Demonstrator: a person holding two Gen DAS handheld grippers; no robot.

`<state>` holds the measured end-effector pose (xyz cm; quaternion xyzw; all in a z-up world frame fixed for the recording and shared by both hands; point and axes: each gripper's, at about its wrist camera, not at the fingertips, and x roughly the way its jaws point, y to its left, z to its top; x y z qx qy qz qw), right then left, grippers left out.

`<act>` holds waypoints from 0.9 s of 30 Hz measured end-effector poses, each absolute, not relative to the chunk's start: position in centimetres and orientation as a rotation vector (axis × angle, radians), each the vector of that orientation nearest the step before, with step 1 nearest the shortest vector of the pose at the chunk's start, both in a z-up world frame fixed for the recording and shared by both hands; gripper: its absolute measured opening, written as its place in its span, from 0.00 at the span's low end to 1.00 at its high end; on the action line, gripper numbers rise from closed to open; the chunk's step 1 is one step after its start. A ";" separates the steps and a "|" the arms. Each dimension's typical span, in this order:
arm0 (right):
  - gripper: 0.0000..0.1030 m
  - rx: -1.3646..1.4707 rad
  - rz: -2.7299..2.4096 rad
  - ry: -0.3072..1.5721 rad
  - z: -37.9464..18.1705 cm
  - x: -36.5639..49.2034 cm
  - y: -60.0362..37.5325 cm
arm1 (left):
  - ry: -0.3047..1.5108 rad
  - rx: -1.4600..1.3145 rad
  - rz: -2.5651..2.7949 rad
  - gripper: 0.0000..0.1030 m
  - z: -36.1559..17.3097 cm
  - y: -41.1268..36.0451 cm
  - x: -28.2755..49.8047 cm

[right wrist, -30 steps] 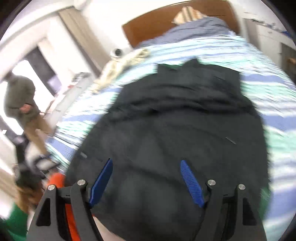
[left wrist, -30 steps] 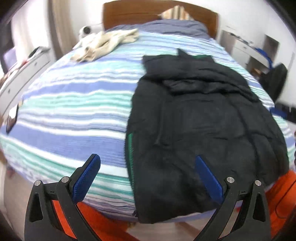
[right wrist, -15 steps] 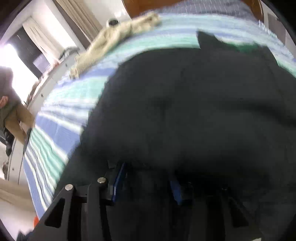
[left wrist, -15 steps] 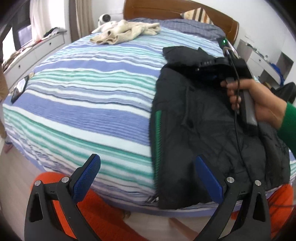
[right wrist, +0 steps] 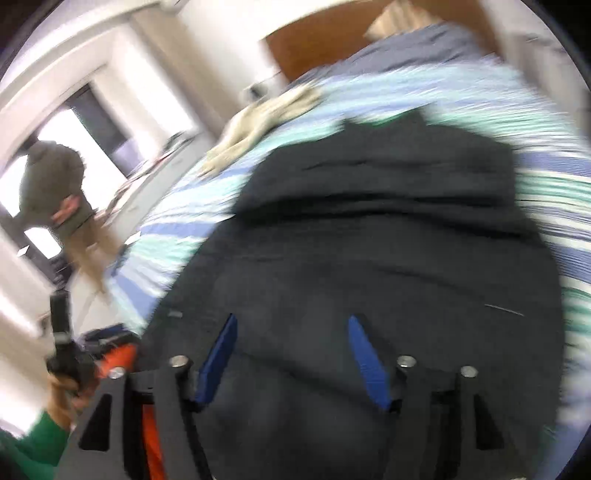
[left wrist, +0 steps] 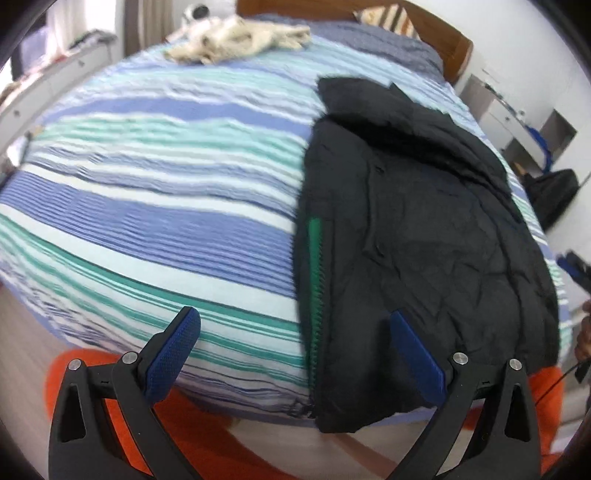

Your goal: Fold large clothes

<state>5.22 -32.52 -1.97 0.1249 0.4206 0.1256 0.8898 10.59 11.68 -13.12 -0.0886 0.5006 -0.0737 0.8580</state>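
A large black padded jacket point(left wrist: 424, 221) lies flat on the right half of a striped bed cover point(left wrist: 166, 184), collar toward the headboard, with a green zipper strip point(left wrist: 314, 258) along its left edge. My left gripper point(left wrist: 293, 315) hangs open over the bed's near edge, and its fingers straddle the jacket's lower left hem without touching it. In the blurred right wrist view, my right gripper point(right wrist: 291, 319) hovers above the jacket point(right wrist: 388, 240) near its lower part. Its jaws are opening and nothing is between them.
A beige garment point(left wrist: 240, 37) lies near the wooden headboard point(left wrist: 443, 33). White drawers point(left wrist: 495, 107) and a black bag point(left wrist: 554, 192) stand right of the bed. A person point(right wrist: 55, 184) stands by the doorway at left. Orange-clad legs point(left wrist: 110, 387) press against the bed's near edge.
The right hand, which reached over the jacket's collar with narrowed jaws half a second ago, has pulled back and its jaws stand wider. The left gripper sank slightly toward the jacket's hem.
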 end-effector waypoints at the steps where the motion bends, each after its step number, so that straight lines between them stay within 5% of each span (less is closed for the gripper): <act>1: 0.72 0.268 0.192 0.883 -1.9 3.2 -35.0 | 1.080 -0.199 -0.192 0.99 -14.0 11.4 10.9; 6: 0.75 0.491 0.050 0.999 -5.4 -3.6 -43.4 | 1.131 -0.194 -0.257 0.99 -16.2 9.0 11.2; 11: 0.75 0.559 0.140 1.052 -8.4 -5.5 -41.8 | 1.155 -0.212 -0.290 0.98 -16.0 8.5 10.8; 15: 0.75 0.514 0.210 1.099 -9.5 -5.1 -41.1 | 1.190 -0.183 -0.315 0.74 -15.8 7.6 9.9; 23: 0.75 0.545 0.228 1.114 -8.7 -3.0 -40.7 | 1.170 -0.160 -0.289 0.42 -14.8 7.5 9.4; 27: 0.61 0.465 0.190 1.130 -7.8 -3.6 -40.2 | 1.167 -0.140 -0.279 0.27 -13.7 7.5 9.4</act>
